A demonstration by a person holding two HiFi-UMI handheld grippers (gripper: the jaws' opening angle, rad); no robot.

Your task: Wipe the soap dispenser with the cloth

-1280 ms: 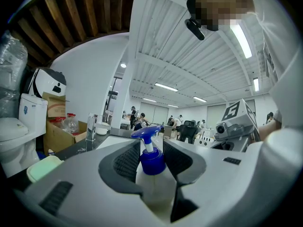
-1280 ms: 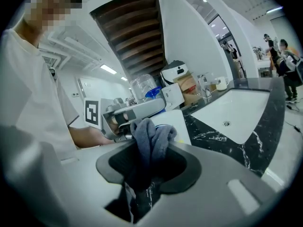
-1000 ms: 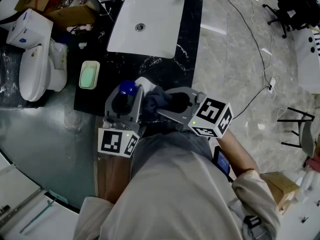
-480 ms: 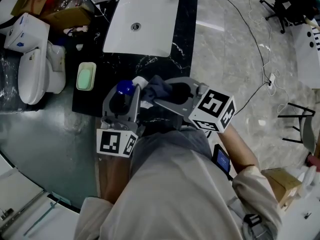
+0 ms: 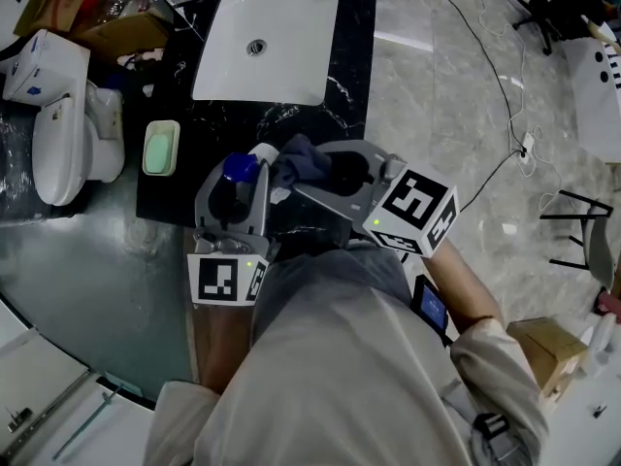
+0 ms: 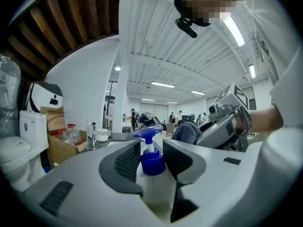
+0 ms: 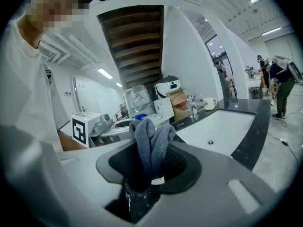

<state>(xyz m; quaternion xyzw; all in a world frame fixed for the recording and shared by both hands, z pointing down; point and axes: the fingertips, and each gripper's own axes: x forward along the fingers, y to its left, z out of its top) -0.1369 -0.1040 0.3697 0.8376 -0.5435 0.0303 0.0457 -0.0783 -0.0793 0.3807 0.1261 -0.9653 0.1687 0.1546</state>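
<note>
The soap dispenser (image 6: 151,161), a white bottle with a blue pump top, stands upright between the jaws of my left gripper (image 6: 147,156), which is shut on its neck. From the head view the blue pump (image 5: 239,168) shows above the left gripper (image 5: 236,190), over the counter's near edge. My right gripper (image 5: 312,175) is shut on a folded dark grey-blue cloth (image 5: 302,157). The cloth (image 7: 150,143) sticks out past the right gripper (image 7: 150,164) and sits right beside the pump's white nozzle (image 5: 264,153). Whether they touch I cannot tell.
A black marble counter (image 5: 335,115) carries a white sink basin (image 5: 262,37) and a green soap dish (image 5: 159,149). A white toilet (image 5: 58,134) stands at the left, with cardboard boxes (image 5: 116,32) behind it. Cables (image 5: 495,85) run over the grey floor at the right.
The right gripper has moved up the picture with the cloth, from beside the bottle's body to next to the pump head. The left gripper has held the dispenser nearly still.
</note>
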